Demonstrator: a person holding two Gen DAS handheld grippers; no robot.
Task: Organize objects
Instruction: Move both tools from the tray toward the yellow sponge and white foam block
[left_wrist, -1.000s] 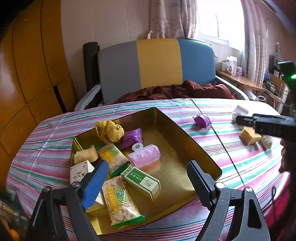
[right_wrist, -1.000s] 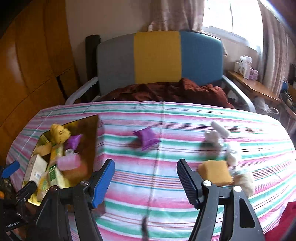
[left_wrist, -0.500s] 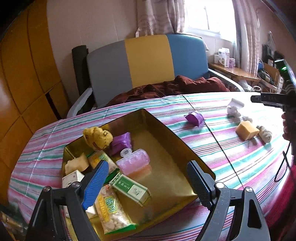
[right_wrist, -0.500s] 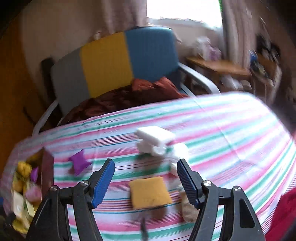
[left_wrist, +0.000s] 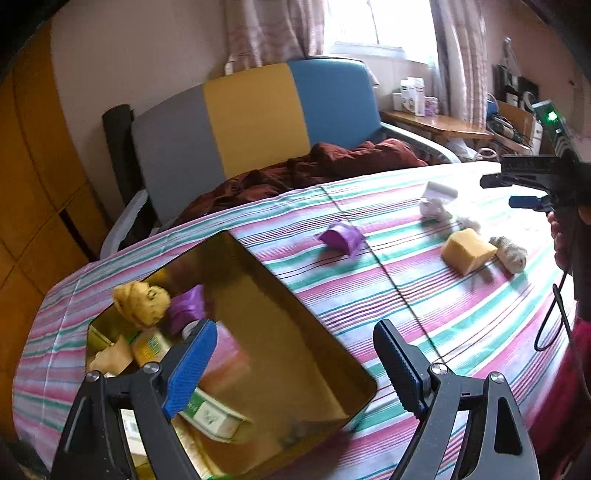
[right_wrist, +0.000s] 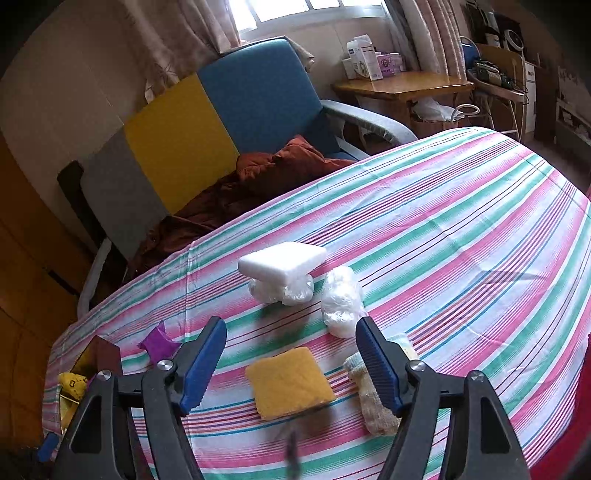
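Note:
My right gripper (right_wrist: 291, 363) is open and empty, hovering just above a yellow sponge (right_wrist: 290, 382) that lies between its fingers. A rolled beige sock (right_wrist: 373, 402) lies to its right. A white block (right_wrist: 282, 260) on a plastic bundle and another clear-wrapped bundle (right_wrist: 341, 299) lie beyond. A purple packet (right_wrist: 159, 341) lies at the left. My left gripper (left_wrist: 291, 365) is open and empty over a gold tray (left_wrist: 295, 314) that holds several packets, a yellow plush toy (left_wrist: 142, 301) and a green box (left_wrist: 208, 411). The right gripper also shows in the left wrist view (left_wrist: 517, 190).
The table wears a striped cloth (right_wrist: 461, 221). A grey, yellow and blue chair (left_wrist: 255, 110) with a dark red blanket (left_wrist: 314, 166) stands behind it. A wooden side table (right_wrist: 402, 83) with boxes is at the back right. A cable (left_wrist: 554, 317) hangs near the right edge.
My right gripper has swung right and down, from the purple packet to over the yellow sponge. My left gripper has turned right; the tray has shifted to the left of its view.

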